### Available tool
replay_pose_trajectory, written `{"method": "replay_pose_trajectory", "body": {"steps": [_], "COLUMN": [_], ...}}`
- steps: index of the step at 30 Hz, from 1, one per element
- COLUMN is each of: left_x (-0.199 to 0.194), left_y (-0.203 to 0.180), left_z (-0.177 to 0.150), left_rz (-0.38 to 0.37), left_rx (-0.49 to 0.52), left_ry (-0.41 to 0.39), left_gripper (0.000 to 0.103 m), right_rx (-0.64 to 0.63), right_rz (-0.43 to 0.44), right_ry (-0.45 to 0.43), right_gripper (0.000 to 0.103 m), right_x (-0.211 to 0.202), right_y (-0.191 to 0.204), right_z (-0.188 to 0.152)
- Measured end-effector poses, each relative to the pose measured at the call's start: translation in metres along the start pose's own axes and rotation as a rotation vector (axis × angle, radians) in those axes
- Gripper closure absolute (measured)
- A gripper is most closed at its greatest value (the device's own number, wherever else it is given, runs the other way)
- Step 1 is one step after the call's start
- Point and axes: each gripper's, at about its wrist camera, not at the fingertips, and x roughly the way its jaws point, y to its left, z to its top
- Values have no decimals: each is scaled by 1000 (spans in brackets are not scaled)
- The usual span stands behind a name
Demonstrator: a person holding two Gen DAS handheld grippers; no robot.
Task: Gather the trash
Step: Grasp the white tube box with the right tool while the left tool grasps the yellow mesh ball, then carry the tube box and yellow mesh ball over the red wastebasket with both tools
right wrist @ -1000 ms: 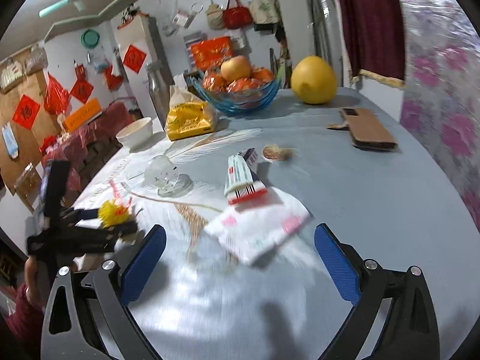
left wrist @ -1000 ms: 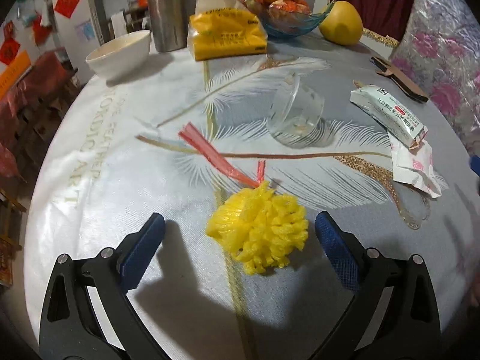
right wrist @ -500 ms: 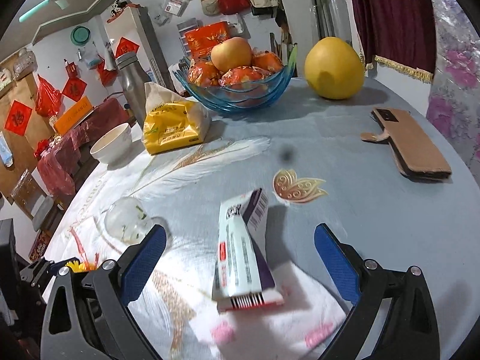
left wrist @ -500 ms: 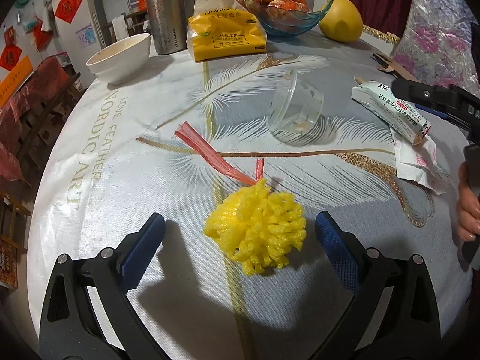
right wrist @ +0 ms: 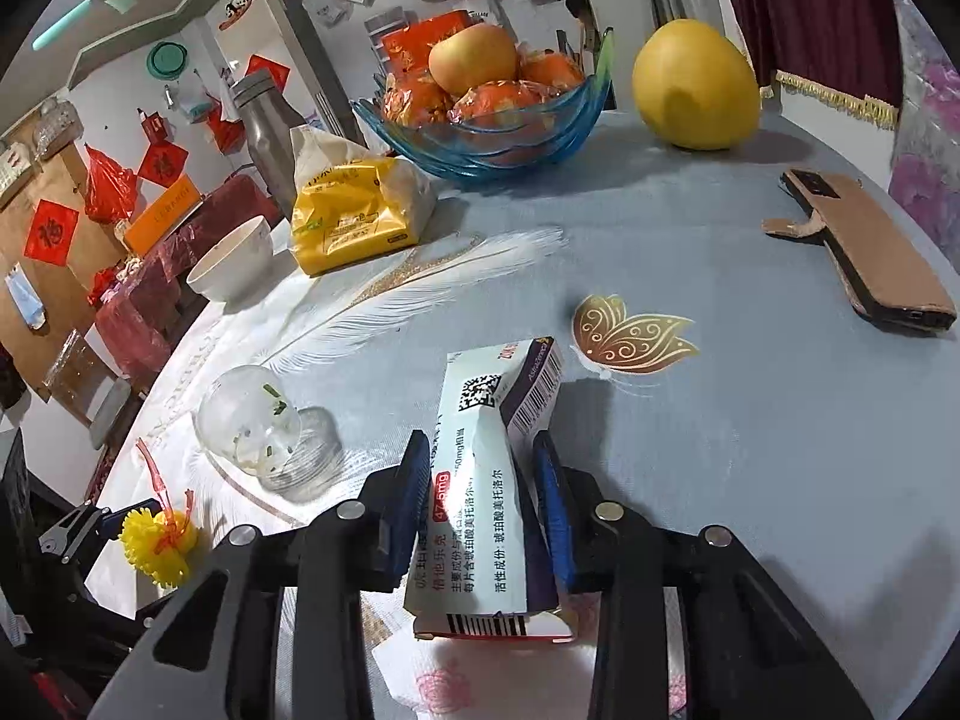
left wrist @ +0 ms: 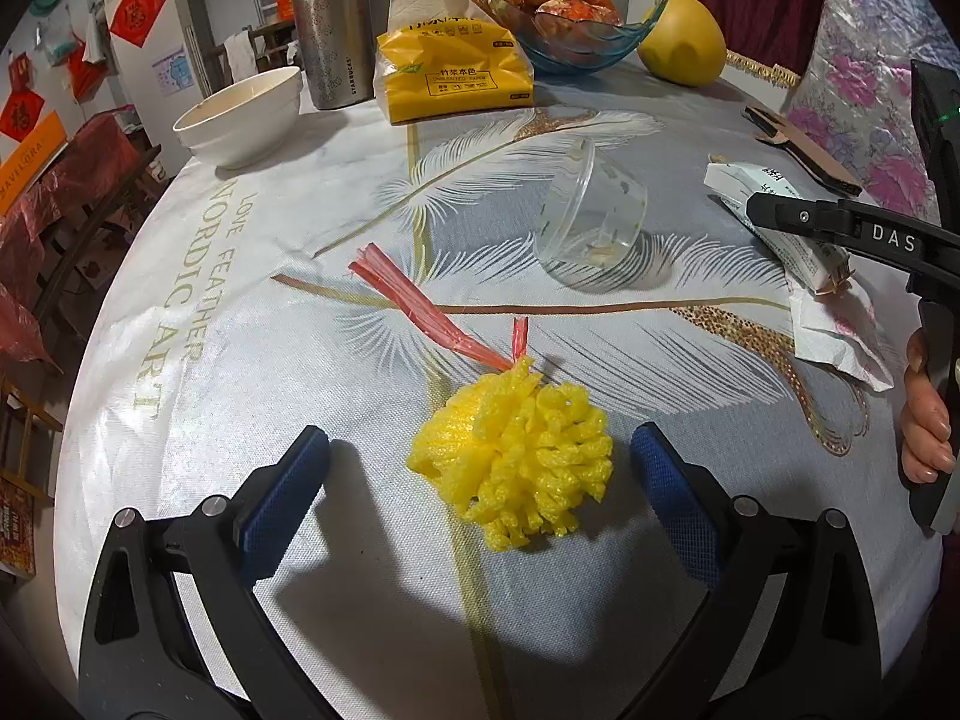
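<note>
The right tool [right wrist: 480, 504] is closing on a box [right wrist: 480, 480], a white and purple medicine carton lying in the lower middle of the right wrist view. The box is sitting between the two blue pads [right wrist: 408, 492], and both seem to be touching its sides already. It is resting partly on a crumpled tissue [right wrist: 480, 678] at the bottom of that frame. In the left wrist view the same box [left wrist: 774, 210] is showing at the right edge, with the black arm of the right tool [left wrist: 852, 228] reaching over it and a hand [left wrist: 927, 420] gripping the handle below.

The left tool [left wrist: 480, 480] is standing wide, hovering low over the worktop [left wrist: 300, 360]. A yellow foam net [left wrist: 516, 456], bunched into a ball, is lying between its pads [left wrist: 282, 504] without touching either. A red plastic strip [left wrist: 420, 306] is trailing from the net toward the upper left of the frame.

Above the net, right of centre, a clear cup [left wrist: 591, 228] is lying on its side. Further back, along the top of the frame, a white bowl [left wrist: 240, 114], a steel flask [left wrist: 330, 24], a yellow tissue pack [left wrist: 450, 66], a blue fruit bowl [left wrist: 576, 42] and a pomelo [left wrist: 681, 42] are standing on the worktop. A phone [right wrist: 870, 252] in a brown case is lying at the right of the right wrist view.
</note>
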Motion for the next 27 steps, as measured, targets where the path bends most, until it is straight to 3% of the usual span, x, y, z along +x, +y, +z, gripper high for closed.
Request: {"method": "replay_pose_trajectory", "body": {"steps": [4, 12, 15, 17, 20, 27], "left_x": [-2, -9, -11, -12, -13, -17], "left_y": [5, 39, 38, 33, 21, 10], "left_z": [2, 4, 4, 4, 3, 0], "left_rz": [-22, -121, -134, -141, -144, -134], "left_rx": [-23, -207, -211, -185, -126, -70], "left_ry": [-4, -46, -60, -62, -61, -89], "left_gripper": [7, 8, 21, 40, 57, 60], "right_rx": [1, -10, -8, -14, -26, -39], "right_rz": [2, -14, -7, 7, 12, 35], "right_ry": [11, 29, 21, 18, 9, -25], "right_gripper": [65, 57, 57, 62, 65, 65], "right_x": [2, 4, 3, 1, 0, -7], "right_y": [1, 2, 1, 1, 3, 5], "right_z": [0, -2, -3, -3, -3, -4]}}
